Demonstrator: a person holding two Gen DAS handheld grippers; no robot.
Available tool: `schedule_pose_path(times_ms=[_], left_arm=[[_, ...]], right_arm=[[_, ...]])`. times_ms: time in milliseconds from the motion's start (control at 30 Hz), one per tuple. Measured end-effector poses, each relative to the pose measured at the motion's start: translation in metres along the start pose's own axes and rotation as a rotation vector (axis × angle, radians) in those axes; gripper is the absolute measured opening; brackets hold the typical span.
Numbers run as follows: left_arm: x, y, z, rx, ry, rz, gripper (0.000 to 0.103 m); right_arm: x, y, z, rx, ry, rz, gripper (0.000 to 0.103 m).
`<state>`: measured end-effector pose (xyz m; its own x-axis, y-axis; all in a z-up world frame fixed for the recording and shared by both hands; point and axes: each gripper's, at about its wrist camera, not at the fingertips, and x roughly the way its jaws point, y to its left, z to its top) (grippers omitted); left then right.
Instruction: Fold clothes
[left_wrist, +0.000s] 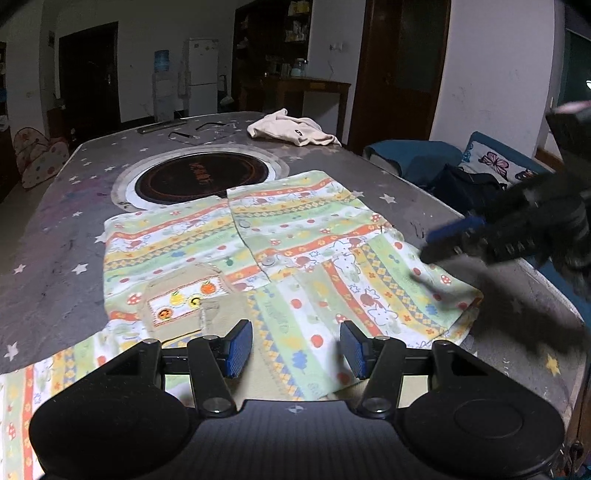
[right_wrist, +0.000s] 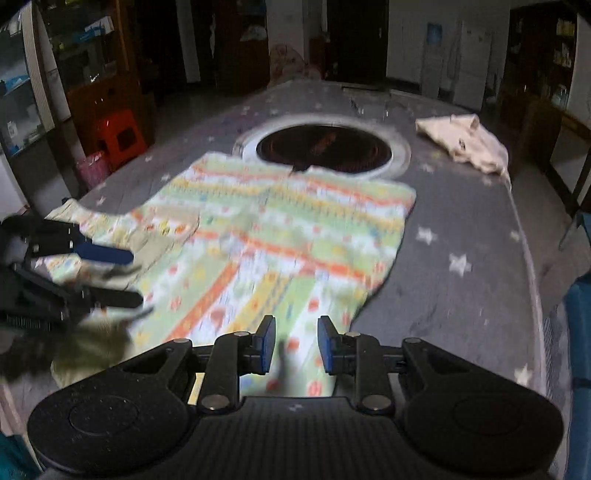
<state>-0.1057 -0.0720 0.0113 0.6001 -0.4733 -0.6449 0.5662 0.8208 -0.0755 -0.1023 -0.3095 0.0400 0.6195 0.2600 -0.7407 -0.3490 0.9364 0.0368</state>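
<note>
A child's striped shirt (left_wrist: 295, 236) in green, orange and yellow lies spread flat on the grey star-patterned table (left_wrist: 55, 240), buttons up the front and a khaki patch with fruit motifs near me. My left gripper (left_wrist: 296, 349) hovers open over the shirt's near edge with nothing between its blue pads. My right gripper (left_wrist: 432, 245) hangs over the sleeve on the right, blurred. In the right wrist view the shirt (right_wrist: 295, 229) spreads ahead; the right gripper (right_wrist: 297, 345) stands narrowly open above a sleeve, holding nothing. The left gripper (right_wrist: 122, 277) is at the left, open.
A round black hob (left_wrist: 199, 177) is set into the table just beyond the shirt. A crumpled cream garment (left_wrist: 291, 129) lies at the far edge. A blue sofa with a butterfly cushion (left_wrist: 491, 162) stands by the table's right side. A red stool (right_wrist: 120, 134) stands on the floor.
</note>
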Motion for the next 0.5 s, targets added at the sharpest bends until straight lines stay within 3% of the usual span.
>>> schedule_pose_path(times_ms=[233, 300, 500], left_arm=[[0.017, 0.001, 0.003, -0.009, 0.029, -0.001, 0.055], [0.021, 0.004, 0.001, -0.012, 0.041, 0.006, 0.055], [0.017, 0.010, 0.000, -0.034, 0.032, 0.007, 0.056]], right_arm=[[0.036, -0.005, 0.011, 0.000, -0.003, -0.024, 0.024], [0.046, -0.012, 0.007, 0.029, 0.027, -0.032, 0.019], [0.032, -0.012, 0.003, 0.017, -0.002, -0.035, 0.019]])
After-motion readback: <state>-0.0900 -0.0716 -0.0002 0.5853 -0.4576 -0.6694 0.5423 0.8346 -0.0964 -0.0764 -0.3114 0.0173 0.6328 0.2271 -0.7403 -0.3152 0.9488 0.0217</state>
